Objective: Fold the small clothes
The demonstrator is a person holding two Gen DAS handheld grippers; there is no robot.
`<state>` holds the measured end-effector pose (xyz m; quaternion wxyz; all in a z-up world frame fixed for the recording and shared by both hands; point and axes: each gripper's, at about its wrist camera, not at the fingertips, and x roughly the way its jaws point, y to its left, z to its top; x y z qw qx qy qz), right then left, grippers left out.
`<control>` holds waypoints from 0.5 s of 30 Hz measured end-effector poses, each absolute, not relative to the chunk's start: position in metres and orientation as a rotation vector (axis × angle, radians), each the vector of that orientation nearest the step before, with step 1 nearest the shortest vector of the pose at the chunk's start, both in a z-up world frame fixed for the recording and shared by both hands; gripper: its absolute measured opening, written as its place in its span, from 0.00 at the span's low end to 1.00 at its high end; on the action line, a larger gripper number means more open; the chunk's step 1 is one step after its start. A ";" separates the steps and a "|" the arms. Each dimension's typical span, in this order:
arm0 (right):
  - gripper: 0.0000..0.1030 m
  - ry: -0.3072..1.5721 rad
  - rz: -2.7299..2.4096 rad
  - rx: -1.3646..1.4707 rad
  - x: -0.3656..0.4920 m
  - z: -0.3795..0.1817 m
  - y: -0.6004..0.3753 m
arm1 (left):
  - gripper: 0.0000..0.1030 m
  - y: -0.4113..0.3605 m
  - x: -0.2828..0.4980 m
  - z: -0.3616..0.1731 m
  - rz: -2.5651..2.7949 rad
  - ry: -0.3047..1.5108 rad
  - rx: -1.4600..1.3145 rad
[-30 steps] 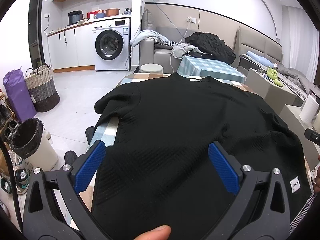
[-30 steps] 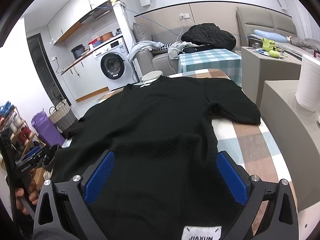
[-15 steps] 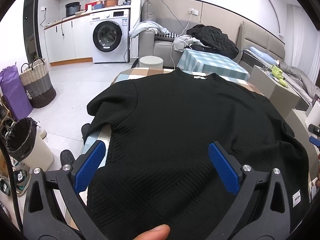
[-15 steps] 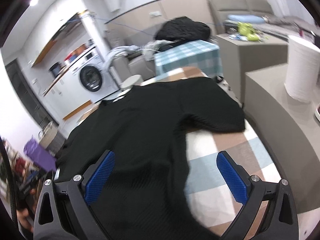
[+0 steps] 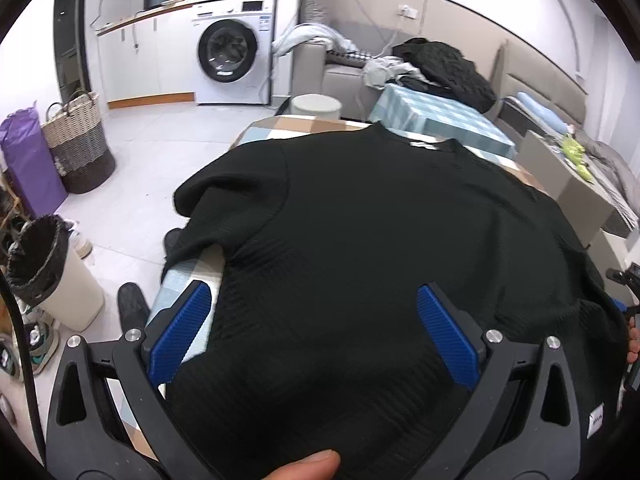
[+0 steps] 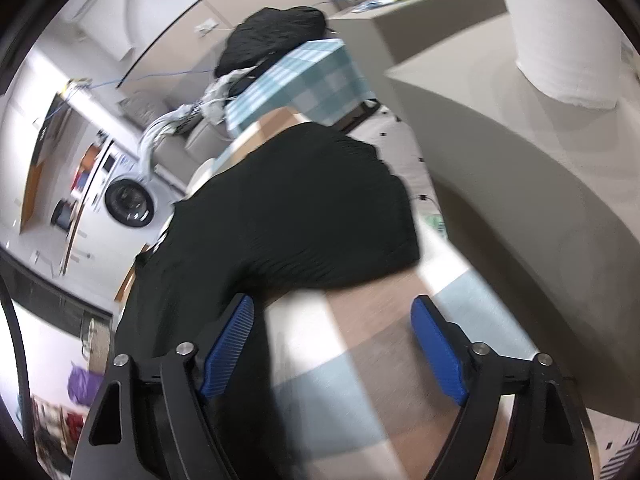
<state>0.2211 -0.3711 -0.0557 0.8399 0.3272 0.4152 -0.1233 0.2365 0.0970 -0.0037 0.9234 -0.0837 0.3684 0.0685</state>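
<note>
A black ribbed short-sleeved top [image 5: 360, 240] lies spread flat on the checked table [image 5: 188, 276], collar at the far end. My left gripper [image 5: 314, 336] is open and empty above the top's near hem, left of its middle. My right gripper [image 6: 334, 346] is open and empty over bare tablecloth [image 6: 360, 344] just beside the top's right sleeve [image 6: 320, 208]. The right wrist view is tilted and blurred by motion.
A beige cabinet [image 6: 520, 160] with a white paper roll [image 6: 568, 32] stands close on the right of the table. A bin [image 5: 52, 272], baskets and shoes sit on the floor left. A second checked table [image 5: 436, 120] with dark clothes lies beyond.
My right gripper has swung right, off the top's body, and now hangs tilted beside the right sleeve. My left gripper has moved slightly forward over the hem.
</note>
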 end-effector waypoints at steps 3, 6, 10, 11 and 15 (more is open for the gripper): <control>0.74 0.863 -0.287 0.689 0.228 -0.058 -0.385 | 0.99 0.106 0.245 -0.010 0.148 0.776 -0.194; 0.64 0.871 -0.296 0.664 0.239 -0.058 -0.390 | 0.99 0.116 0.251 -0.013 0.154 0.784 -0.217; 0.32 0.896 -0.359 0.539 0.253 -0.058 -0.384 | 0.99 0.124 0.255 -0.015 0.156 0.774 -0.228; 0.26 0.905 -0.372 0.513 0.256 -0.058 -0.382 | 0.99 0.123 0.255 -0.015 0.154 0.770 -0.228; 0.14 0.901 -0.397 0.458 0.258 -0.053 -0.384 | 0.99 0.125 0.255 -0.014 0.156 0.760 -0.218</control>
